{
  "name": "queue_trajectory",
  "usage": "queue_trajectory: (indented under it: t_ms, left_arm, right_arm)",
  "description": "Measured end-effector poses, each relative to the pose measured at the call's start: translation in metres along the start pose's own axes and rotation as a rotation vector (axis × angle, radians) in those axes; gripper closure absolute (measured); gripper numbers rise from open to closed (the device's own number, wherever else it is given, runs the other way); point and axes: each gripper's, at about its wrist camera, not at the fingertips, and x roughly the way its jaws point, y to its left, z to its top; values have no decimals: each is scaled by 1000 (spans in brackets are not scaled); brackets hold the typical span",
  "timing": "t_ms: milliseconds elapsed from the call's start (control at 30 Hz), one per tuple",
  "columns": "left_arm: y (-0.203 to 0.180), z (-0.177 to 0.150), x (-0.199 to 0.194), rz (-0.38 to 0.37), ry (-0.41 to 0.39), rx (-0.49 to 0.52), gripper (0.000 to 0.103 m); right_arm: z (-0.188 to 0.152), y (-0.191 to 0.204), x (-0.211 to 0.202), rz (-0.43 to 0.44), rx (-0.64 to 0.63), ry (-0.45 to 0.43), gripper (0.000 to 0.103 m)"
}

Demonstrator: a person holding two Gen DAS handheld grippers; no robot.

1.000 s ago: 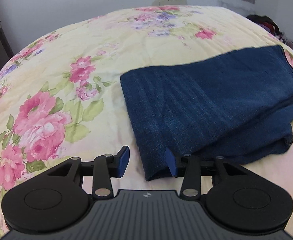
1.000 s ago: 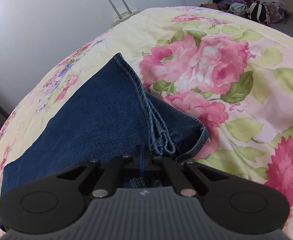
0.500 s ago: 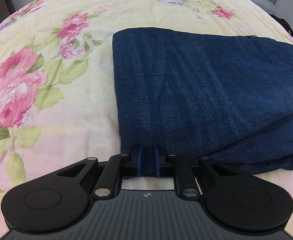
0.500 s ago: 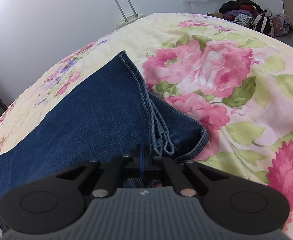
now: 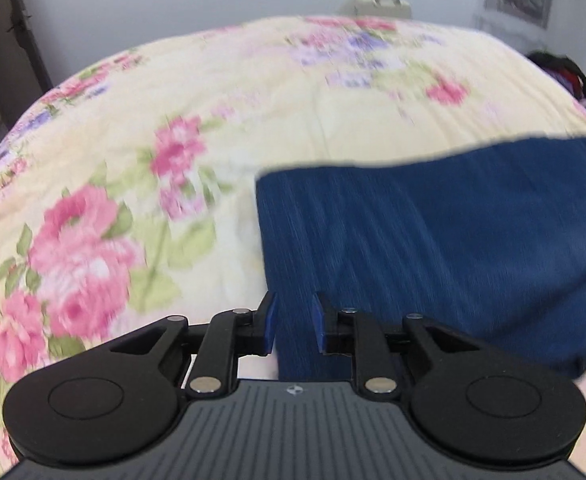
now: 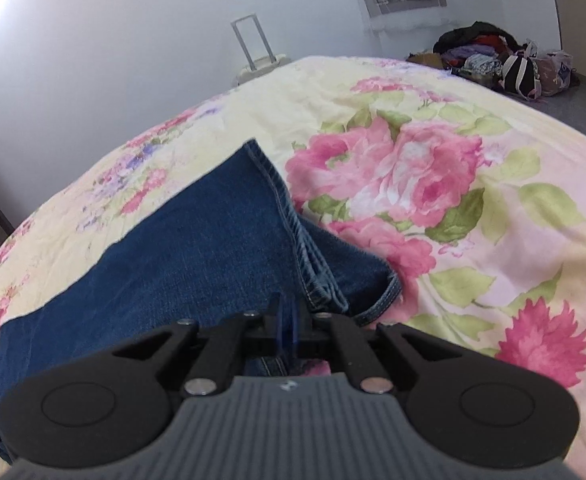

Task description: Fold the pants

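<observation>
Left gripper (image 5: 294, 326) fingers reopening slightly around pants (image 5: 433, 248) corner; blurred.

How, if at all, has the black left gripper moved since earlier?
Yes: left gripper backed off floral bedspread, wall reappearing; jaws just opened, blue denim jeans between.

Both units built alike: left gripper (image 5: 294, 326) and right gripper (image 6: 286, 326) carry black linkage arms, silver pivot screws, two round black discs, a ribbed grey housing with a small white logo. Blue pads (image 5: 269, 322) are fitted on fingers.
</observation>
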Motion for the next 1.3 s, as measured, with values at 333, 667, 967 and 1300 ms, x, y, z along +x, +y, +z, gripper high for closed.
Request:
queue_trajectory:
  t_ms: [333,667,967,1300]
  left_arm:
    - [-11,45,76,45,-7,3,77]
    - [-25,50,105,174,26,-31,74]
    - [-97,68,61,-80,-70,139,74]
    - [-181,78,101,-104,-81,269,77]
  right_arm:
    - [-9,-60,-14,93,477,20,33]
    - [-23,-81,44,243,701,103,38]
    - [-24,-90,53,314,811,81,73]
    - [2,-61,21,315,574,-46,80]
